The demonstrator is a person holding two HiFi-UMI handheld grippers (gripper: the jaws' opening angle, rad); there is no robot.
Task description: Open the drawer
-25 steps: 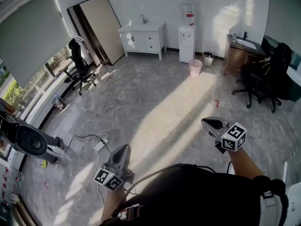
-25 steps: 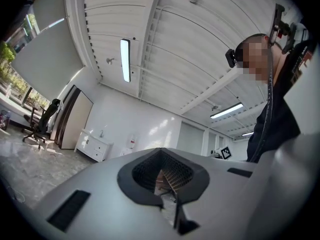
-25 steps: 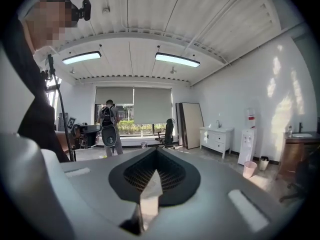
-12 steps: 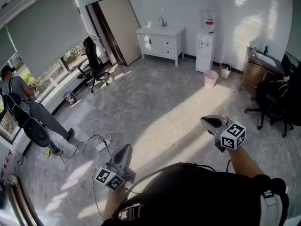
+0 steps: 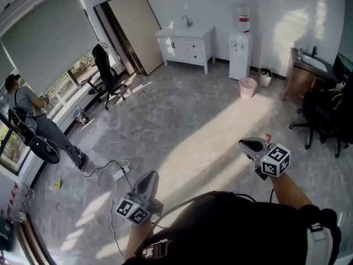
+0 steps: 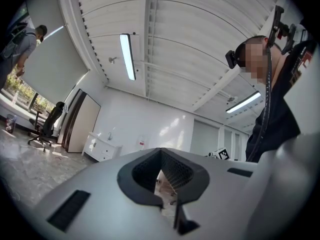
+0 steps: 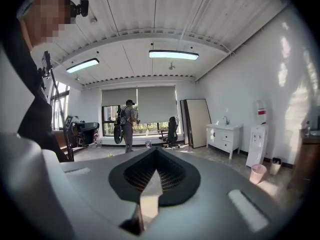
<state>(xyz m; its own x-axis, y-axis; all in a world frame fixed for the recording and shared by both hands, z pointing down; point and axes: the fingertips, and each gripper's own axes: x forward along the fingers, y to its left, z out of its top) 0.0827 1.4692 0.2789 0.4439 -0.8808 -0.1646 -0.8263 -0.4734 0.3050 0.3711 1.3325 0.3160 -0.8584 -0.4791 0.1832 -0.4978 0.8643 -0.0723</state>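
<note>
A white cabinet with drawers (image 5: 186,46) stands against the far wall under a sink, and its drawers look closed. It also shows small in the left gripper view (image 6: 102,149) and in the right gripper view (image 7: 225,136). My left gripper (image 5: 149,178) is held low at the left, far from the cabinet. Its jaws are shut with nothing between them (image 6: 161,173). My right gripper (image 5: 246,145) is held out at the right, also far from the cabinet. Its jaws meet in a thin slit (image 7: 155,173) and hold nothing.
Grey marble floor lies between me and the cabinet. A water dispenser (image 5: 239,40) and a pink bin (image 5: 247,87) stand right of it. Large boards (image 5: 132,29) lean at its left. Office chairs (image 5: 106,73) (image 5: 322,112), a power strip with cable (image 5: 118,173) and a person by the window (image 5: 38,120) are about.
The view has swung and moved on across the room. The person by the window has come into view at the left. Both grippers keep their place in the view, jaws still closed.
</note>
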